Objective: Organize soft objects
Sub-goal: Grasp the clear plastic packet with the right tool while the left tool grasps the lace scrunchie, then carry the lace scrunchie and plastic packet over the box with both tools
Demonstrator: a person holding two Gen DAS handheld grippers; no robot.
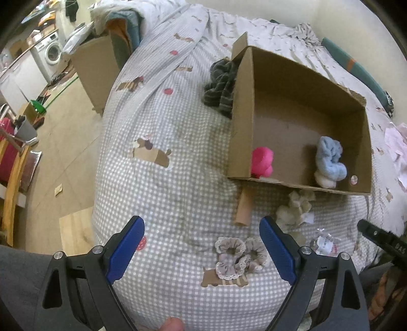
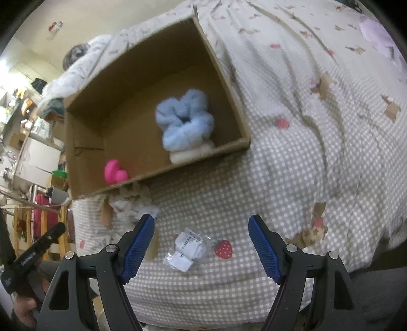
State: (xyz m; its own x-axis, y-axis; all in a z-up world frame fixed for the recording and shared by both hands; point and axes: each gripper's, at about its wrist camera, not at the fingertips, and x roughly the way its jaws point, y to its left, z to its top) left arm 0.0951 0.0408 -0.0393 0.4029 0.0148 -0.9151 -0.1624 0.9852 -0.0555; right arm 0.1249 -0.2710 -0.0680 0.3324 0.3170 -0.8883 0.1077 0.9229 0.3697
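Scrunchies (image 1: 239, 257) lie side by side crosswise between left tool's (image 1: 202, 248) spread jaws.

- A bed (image 1: 162, 193) under a grey-and-white checked cover with dog patches is filling most of the room.
- Beige tiled floor (image 1: 68, 142) is showing along the bed's left edge.
- A white washing machine (image 1: 49, 57) is standing against the far wall, beside white cabinets (image 1: 17, 76).
- A plain cream wall (image 1: 338, 17) is rising behind the bed's head.
- A wooden rack (image 1: 12, 178) with something pink on it is standing at the left.
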